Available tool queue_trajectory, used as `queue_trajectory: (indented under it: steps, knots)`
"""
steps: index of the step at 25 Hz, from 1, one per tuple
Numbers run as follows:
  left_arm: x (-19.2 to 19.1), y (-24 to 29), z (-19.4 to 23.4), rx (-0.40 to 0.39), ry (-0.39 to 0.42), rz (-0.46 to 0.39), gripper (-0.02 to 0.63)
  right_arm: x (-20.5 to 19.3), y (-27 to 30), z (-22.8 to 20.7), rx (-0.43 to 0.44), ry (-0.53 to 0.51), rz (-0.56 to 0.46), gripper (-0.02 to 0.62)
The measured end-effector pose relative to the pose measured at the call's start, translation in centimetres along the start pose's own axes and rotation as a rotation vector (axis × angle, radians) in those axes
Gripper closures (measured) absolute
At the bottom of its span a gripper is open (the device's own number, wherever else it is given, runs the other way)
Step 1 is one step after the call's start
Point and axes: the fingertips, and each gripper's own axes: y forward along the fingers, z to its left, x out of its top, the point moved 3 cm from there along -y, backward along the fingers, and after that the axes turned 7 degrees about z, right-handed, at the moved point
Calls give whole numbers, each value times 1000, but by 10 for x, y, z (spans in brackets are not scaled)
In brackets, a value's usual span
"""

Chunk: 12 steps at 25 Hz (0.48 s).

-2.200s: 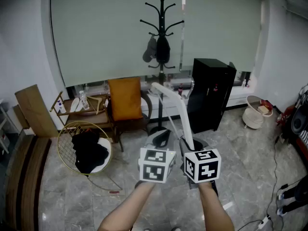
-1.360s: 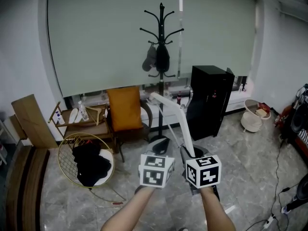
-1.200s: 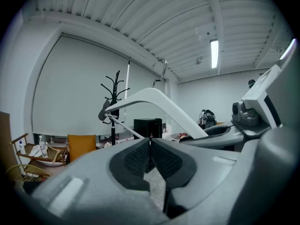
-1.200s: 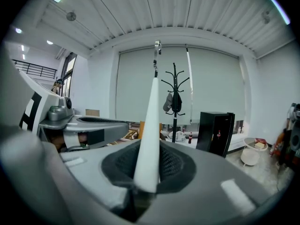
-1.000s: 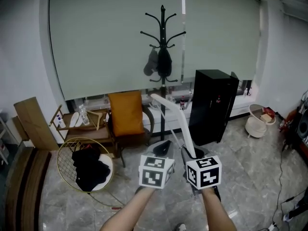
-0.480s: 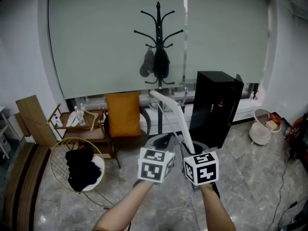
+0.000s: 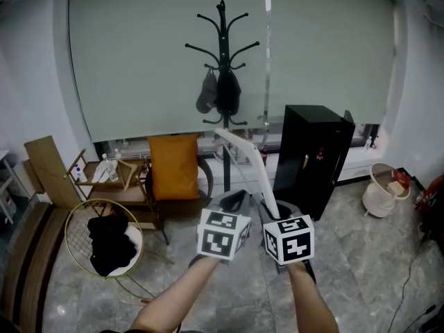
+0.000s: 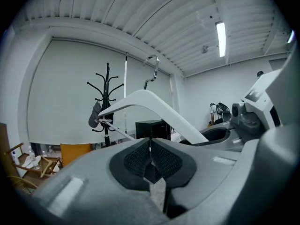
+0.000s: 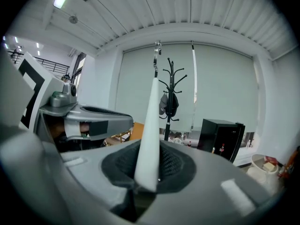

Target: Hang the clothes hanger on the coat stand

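Note:
A black coat stand [image 7: 222, 54] rises in front of the window blind, with dark items [image 7: 218, 92] hanging on its lower pegs. A white clothes hanger [image 7: 251, 168] slants up and to the left from my right gripper [image 7: 275, 217], which is shut on one of its arms. In the right gripper view the hanger [image 9: 151, 125] stands upright between the pads, its metal hook [image 9: 157, 55] beside the coat stand [image 9: 171, 90]. My left gripper [image 7: 233, 201] sits close to the left of the right one, shut and holding nothing; its pads [image 8: 140, 156] meet. The hanger is well short of the stand.
A black cabinet [image 7: 312, 161] stands right of the stand's base, an orange-cushioned chair [image 7: 171, 168] left of it. Further left are a wooden side table [image 7: 111, 179], a leaning board [image 7: 47, 168] and a round wire basket [image 7: 73, 231] with black clothes. A white basket [image 7: 385, 189] sits far right.
The coat stand has grown larger and shifted left in the head view as the person came nearer. Both grippers and the hanger keep the same pose.

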Motion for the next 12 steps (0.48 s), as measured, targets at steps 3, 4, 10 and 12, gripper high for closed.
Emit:
queue_trajectory:
  steps: [3,4,10,12]
  knots:
    - [0,13,7,8,-14,13,594,4,10,-9,8,3,1,526]
    - [1,17,9,10,-15,15,594,5,14,-11,10,2,3,526]
    - [7,40,32,1,-1,7,594,17,45,-19,5,12,4,526]
    - [7,48,47,-8,-2,8,594,23,60,-18,-2,13,3,526]
